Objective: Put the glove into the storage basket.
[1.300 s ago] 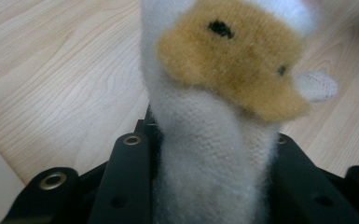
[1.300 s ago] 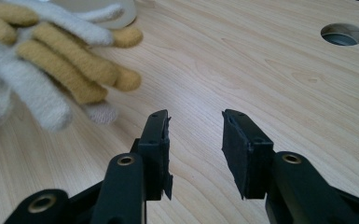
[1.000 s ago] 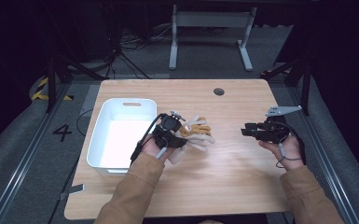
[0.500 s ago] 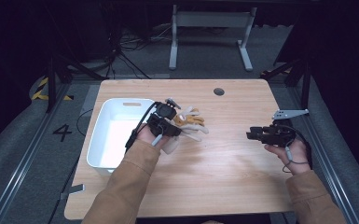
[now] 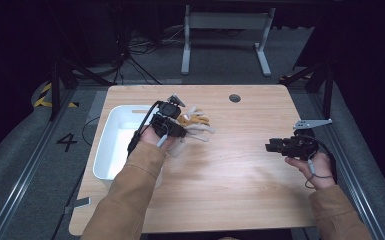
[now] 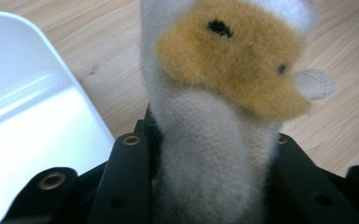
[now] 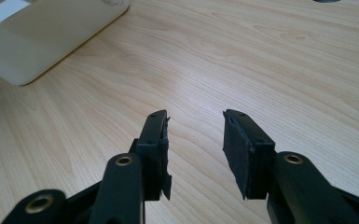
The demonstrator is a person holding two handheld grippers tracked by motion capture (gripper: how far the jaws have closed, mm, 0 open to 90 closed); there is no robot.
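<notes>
Reaching up the middle-left of the high view, the left forearm carries the left tongs [image 5: 180,120], pinching a white-and-tan plush toy [image 6: 224,93] lifted just right of the white bin [image 5: 111,145]. At the right edge, the right hand holds the right tongs [image 5: 272,146] level over the bare tabletop [image 5: 230,175], pointing left, spread with nothing between.

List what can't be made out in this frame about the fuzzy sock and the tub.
- Sock, left gripper view: top cut off by the edge; lower end hidden between the jaws.
- Sock, high view: too small; the left gripper covers part.
- Tub, high view: near corner hidden by the sleeve; glare blurs the inside.
</notes>
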